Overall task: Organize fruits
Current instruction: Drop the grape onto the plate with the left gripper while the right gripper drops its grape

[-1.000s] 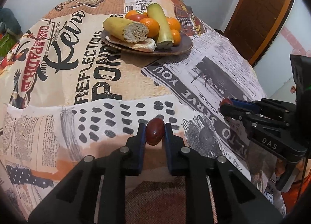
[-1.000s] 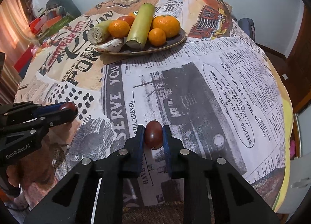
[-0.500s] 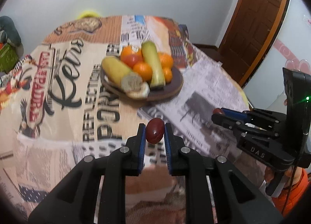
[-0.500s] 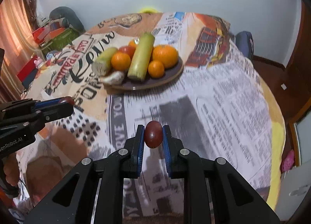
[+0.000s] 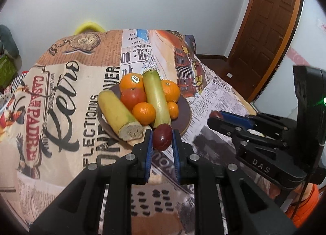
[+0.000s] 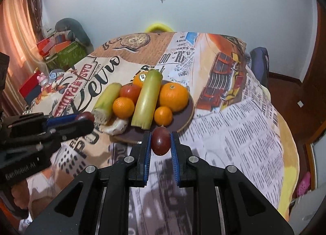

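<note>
Fruit fills both grippers. The left gripper is closed on a dark red, oval fruit, pinched between its blue-padded fingers near their tips and held in the air just in front of the near rim of the brown plate. The right gripper is likewise clamped on a second dark red fruit, which stands upright between its pads, also raised above the cloth and close to the plate's near edge.

From the left wrist view the right gripper shows from the side, well to the right of the plate, with the red fruit peeping out at its tip. From the right wrist view the left gripper lies to the left, its fruit close beside the cut end of a stalk.

On the plate lie two pale green cane stalks, several oranges, a red tomato and a pale knobbly piece at the front edge. The plate rests on a newspaper-print tablecloth.
</note>
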Motion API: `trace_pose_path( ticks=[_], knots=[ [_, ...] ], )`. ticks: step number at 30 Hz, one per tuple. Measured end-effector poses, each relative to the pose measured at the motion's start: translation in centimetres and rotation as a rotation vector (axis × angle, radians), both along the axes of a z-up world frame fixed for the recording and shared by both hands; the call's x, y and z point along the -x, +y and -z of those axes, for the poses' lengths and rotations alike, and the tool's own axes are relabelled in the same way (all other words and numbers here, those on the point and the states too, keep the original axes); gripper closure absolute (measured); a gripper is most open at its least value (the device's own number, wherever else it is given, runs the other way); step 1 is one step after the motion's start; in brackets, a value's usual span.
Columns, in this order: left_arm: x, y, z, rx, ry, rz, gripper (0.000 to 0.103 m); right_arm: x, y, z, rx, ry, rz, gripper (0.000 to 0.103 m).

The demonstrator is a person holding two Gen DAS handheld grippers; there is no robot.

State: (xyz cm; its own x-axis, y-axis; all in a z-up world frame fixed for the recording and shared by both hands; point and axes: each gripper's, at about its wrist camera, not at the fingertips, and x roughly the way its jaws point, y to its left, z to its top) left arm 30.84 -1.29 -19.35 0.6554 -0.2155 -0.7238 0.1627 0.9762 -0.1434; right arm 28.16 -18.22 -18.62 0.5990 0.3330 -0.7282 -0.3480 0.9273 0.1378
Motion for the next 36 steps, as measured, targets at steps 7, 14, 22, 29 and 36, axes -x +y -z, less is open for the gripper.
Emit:
trace_pose_path(
  ticks=[7,14,22,29,36],
  knots=[
    [-1.7,-0.3,1.0,-0.007,0.008,0.013,0.085,-2.1,0.5,1.1,0.002,0.015,-0.016,0.086],
    [-3.0,-0.3,1.4,-0.029,0.007,0.023,0.085,-4.0,1.3,3.0,0.02,0.053,-0.04,0.086],
    [-4.3,-0.1,2.4,-0.037,0.017,0.011,0.085,-5.0,1.7,4.3,0.01,0.086,-0.054,0.085],
    [-4.5,0.0,2.5,-0.022,0.028,0.009,0.084,-4.9,1.5,3.9,0.015,0.067,-0.048,0.067],
    [-4.0,0.2,1.3,-0.013,0.015,-0.006,0.069,-3.8,0.4,1.7,-0.001,0.028,-0.019,0.067]
  ],
)
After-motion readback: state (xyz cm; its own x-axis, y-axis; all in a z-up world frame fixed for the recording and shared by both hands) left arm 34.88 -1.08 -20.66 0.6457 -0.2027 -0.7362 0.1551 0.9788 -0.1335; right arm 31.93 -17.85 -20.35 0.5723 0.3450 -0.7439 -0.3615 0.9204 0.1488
